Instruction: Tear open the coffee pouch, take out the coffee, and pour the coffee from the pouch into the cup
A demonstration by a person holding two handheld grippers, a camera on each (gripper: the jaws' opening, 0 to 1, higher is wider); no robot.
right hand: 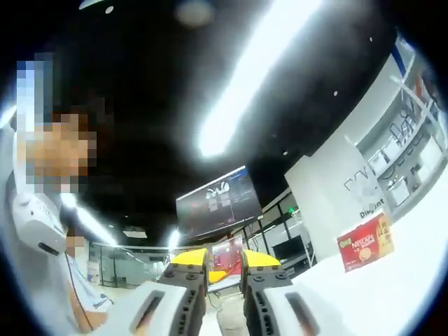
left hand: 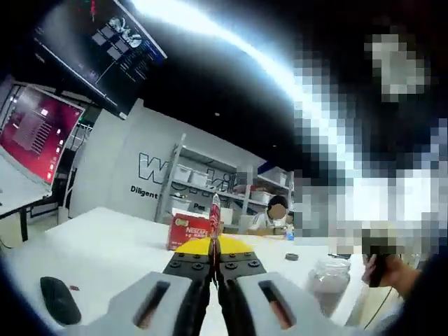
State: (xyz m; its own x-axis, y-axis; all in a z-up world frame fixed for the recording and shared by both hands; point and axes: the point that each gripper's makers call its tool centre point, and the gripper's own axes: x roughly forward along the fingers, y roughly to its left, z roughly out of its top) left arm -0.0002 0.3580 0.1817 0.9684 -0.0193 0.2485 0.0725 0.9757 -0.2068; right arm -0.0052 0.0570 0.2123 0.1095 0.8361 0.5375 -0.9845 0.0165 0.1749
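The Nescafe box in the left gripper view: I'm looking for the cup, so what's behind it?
Behind the red Nescafe box stand shelves with white bins. No cup shows there; whatever sits directly behind the box is covered.

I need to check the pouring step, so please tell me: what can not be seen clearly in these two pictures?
- Coffee pouch, left gripper view: a thin strip in the left gripper; whether torn, cannot tell.
- Right gripper, right gripper view: the reddish thing between its tips may be background; unclear.
- Jar, left gripper view: blurred, contents unclear.
- Red box, right gripper view: print too small.
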